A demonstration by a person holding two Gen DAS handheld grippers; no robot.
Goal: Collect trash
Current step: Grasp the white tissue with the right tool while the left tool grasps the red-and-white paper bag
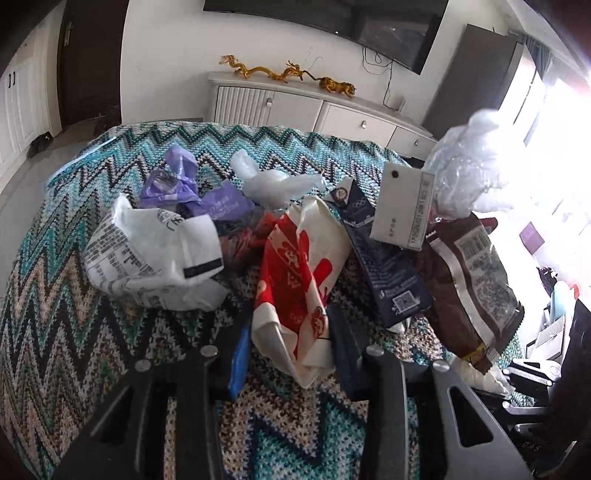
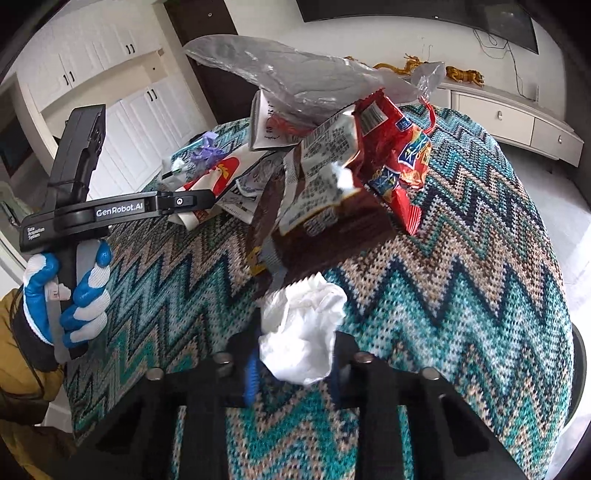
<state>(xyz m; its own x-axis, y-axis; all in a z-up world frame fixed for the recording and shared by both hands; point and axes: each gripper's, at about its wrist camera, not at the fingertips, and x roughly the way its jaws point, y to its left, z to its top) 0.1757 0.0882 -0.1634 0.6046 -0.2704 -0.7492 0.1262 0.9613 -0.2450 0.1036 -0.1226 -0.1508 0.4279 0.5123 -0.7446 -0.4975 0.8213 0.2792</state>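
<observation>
My left gripper [image 1: 291,347] is closed on a red-and-white paper bag [image 1: 299,273] lying on the zigzag-knit cloth [image 1: 66,295]. Around it lie a white printed bag [image 1: 147,251], purple plastic [image 1: 177,184], a clear plastic bag [image 1: 273,181] and a dark blue carton [image 1: 384,266]. My right gripper [image 2: 293,354] is shut on a bundle: crumpled white tissue [image 2: 303,332], a brown snack pouch [image 2: 317,221], a red snack bag [image 2: 399,162], a white box [image 2: 266,125] and clear plastic [image 2: 295,70]. The bundle also shows at the right of the left wrist view [image 1: 469,266].
The cloth covers a round table [image 2: 480,258]. A white sideboard [image 1: 314,107] with golden dragon figures [image 1: 288,72] stands behind, under a wall television [image 1: 332,22]. White cupboards [image 2: 110,74] and a dark door [image 1: 88,62] are at the left. The gloved hand [image 2: 70,291] holds the left gripper's handle.
</observation>
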